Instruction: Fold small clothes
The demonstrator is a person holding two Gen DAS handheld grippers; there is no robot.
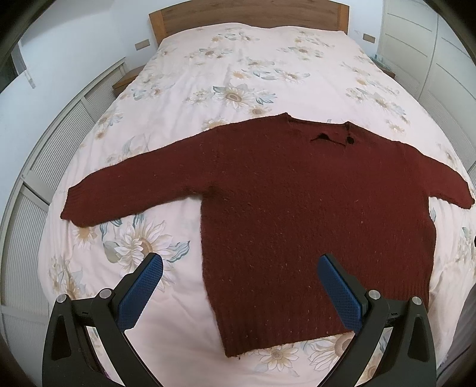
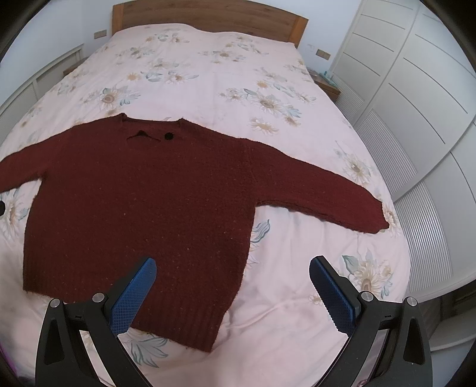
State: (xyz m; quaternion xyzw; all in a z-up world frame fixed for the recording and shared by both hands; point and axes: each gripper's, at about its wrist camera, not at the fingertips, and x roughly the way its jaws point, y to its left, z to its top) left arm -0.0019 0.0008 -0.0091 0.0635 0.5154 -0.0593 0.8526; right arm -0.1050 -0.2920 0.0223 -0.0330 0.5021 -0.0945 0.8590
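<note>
A dark red knit sweater [image 1: 297,208] lies flat on the bed with both sleeves spread out sideways and the neckline toward the headboard. It also shows in the right wrist view [image 2: 142,202]. My left gripper [image 1: 239,262] is open and empty, hovering above the sweater's lower left hem corner. My right gripper [image 2: 232,265] is open and empty, hovering above the lower right hem corner. A dark button [image 2: 169,136] sits at the neckline.
The bed [image 1: 238,68] has a pale pink floral cover and a wooden headboard [image 1: 247,12]. White wardrobe doors [image 2: 416,89] stand to the right. A slatted white panel [image 1: 44,178] runs along the left. A small bedside table [image 2: 328,84] is at the far right.
</note>
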